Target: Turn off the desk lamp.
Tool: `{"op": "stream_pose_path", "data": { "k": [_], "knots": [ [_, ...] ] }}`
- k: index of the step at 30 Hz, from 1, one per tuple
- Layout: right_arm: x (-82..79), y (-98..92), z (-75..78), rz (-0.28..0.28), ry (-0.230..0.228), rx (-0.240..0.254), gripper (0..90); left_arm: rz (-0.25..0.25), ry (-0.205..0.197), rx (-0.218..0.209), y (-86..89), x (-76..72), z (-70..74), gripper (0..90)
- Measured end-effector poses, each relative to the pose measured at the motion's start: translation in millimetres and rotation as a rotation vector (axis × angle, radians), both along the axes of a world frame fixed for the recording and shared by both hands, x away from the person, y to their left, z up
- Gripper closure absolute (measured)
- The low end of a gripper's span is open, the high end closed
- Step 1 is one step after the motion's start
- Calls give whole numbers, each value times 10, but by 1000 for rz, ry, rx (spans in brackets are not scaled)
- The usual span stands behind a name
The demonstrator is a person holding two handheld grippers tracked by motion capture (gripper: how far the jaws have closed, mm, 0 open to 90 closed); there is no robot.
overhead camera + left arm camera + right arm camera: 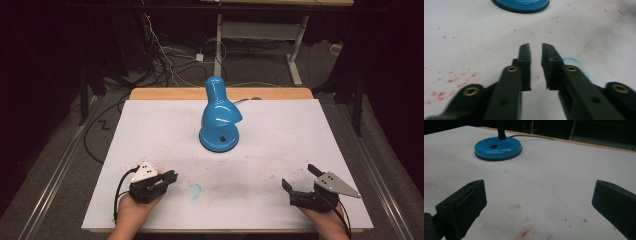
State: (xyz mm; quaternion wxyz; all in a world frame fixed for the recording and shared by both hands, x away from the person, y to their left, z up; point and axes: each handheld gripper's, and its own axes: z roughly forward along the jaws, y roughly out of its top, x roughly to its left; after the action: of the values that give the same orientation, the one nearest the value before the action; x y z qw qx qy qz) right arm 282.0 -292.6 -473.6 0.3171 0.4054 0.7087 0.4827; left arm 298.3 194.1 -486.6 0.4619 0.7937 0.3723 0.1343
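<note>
the left gripper rests low over the white sheet near the table's front left corner, its jaws drawn close with only a narrow slit between them and nothing inside; in the left gripper view the black fingertips look ragged along their inner edges, though the blur makes that hard to be sure of. the right gripper sits near the front right corner, its jaws spread wide and empty, the pads blocky and matte black.

the blue desk lamp stands at the middle of the table, toward the far edge, well apart from both grippers and roughly midway between them. it is glossy, with a round flat base bearing a small black switch, a dark neck, and a bell-shaped shade tilted down. its cord runs off the far edge.

the white sheet is smooth but grubby, with grey smudging, red flecks, and a faint blue scribble just beside the left gripper.
</note>
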Motion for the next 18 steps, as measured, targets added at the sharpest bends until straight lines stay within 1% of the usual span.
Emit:
{"op": "stream_pose_path", "data": {
  "k": [2, 4, 5, 6, 8, 9, 11, 12, 15, 16, 17, 18],
  "knots": [
    [0, 0, -1, 0, 0, 0, 3, 1, -7, 11, -14, -1, 0, 687],
    [-7, 4, -2, -3, 4, 3, 3, 5, -8, 6, -9, 1, 1, 621],
    [-8, 4, -4, -2, 5, 2, 3, 8, 0, 0, -3, 14, 0, 578],
    [-8, 2, -7, -2, 5, 1, 3, 14, 12, 9, 0, 30, 0, 523],
    [-7, -5, -8, -1, 4, -2, 3, 32, 7, 22, 17, 44, -1, 446],
    [-6, -11, -7, 0, 3, -1, 3, 40, 11, 14, 33, 55, -1, 409],
    [-7, -21, -2, -1, -2, -3, 3, 42, 32, -11, 62, 77, -7, 329],
    [-15, -19, -1, -5, 2, 3, 3, 45, 30, -11, 75, 80, -10, 300],
    [-16, -31, 0, -6, -2, 0, 3, 44, 29, 1, 79, 81, -10, 175],
    [-17, -33, 1, -6, -2, 1, 3, 42, 30, -1, 78, 79, -8, 130],
    [-16, -35, 2, -5, -4, 0, 3, 29, 33, -5, 81, 79, 1, 115],
    [-17, -35, 3, -4, -4, 0, 3, 20, 37, -12, 71, 77, 19, 62]
  ]
}}
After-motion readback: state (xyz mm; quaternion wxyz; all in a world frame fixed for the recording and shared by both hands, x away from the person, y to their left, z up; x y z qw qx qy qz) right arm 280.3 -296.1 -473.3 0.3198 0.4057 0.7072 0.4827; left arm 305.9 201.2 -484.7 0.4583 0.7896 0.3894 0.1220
